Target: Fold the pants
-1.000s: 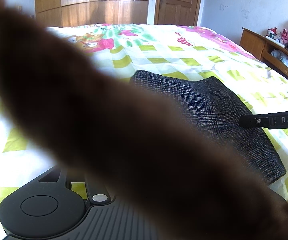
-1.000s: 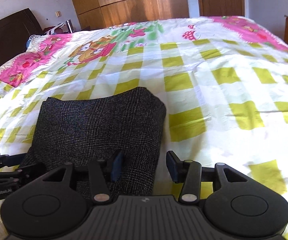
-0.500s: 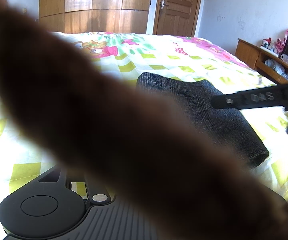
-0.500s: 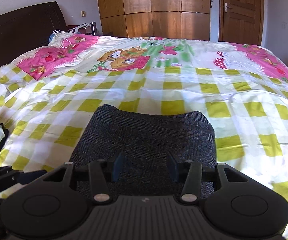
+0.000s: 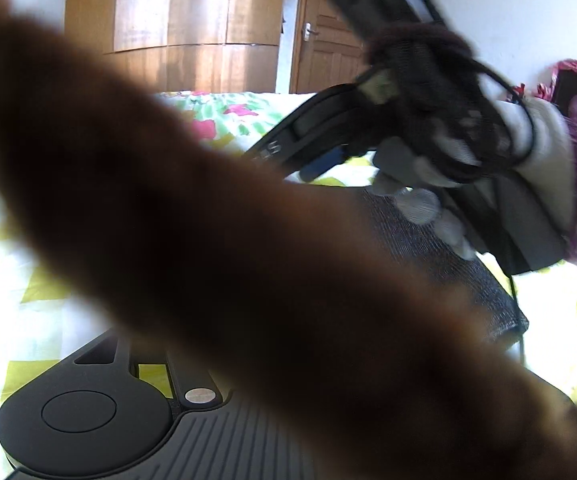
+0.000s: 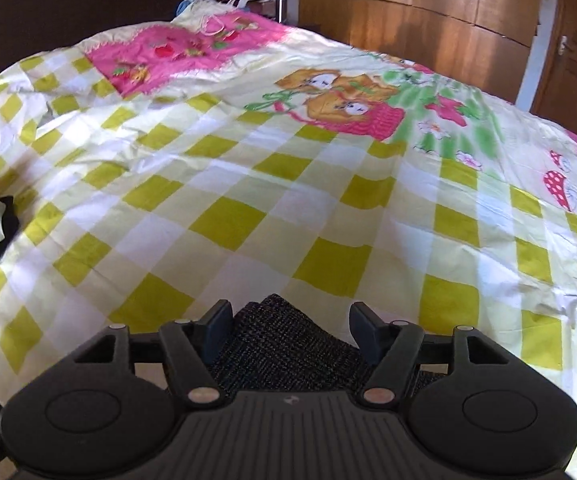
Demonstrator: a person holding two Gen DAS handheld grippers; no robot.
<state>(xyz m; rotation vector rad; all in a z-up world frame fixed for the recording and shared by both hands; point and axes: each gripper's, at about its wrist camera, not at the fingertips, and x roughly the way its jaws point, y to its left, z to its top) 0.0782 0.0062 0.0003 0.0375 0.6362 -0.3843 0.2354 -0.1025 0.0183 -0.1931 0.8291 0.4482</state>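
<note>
The dark grey checked pants lie folded on the bed, just under and between the fingers of my right gripper, which is open and holds nothing. In the left wrist view the pants show at the right, partly under the right gripper and its gloved hand. A blurred brown shape close to the left lens hides the left gripper's fingertips, so I cannot tell its state.
The bed has a yellow-green checked cover with pink and cartoon patches. A dark headboard stands at the far left. A wooden wardrobe and door lie beyond the bed.
The right gripper has moved forward over the pants and turned left, so only their near edge shows. In the left view the right gripper and hand have swung in close.
</note>
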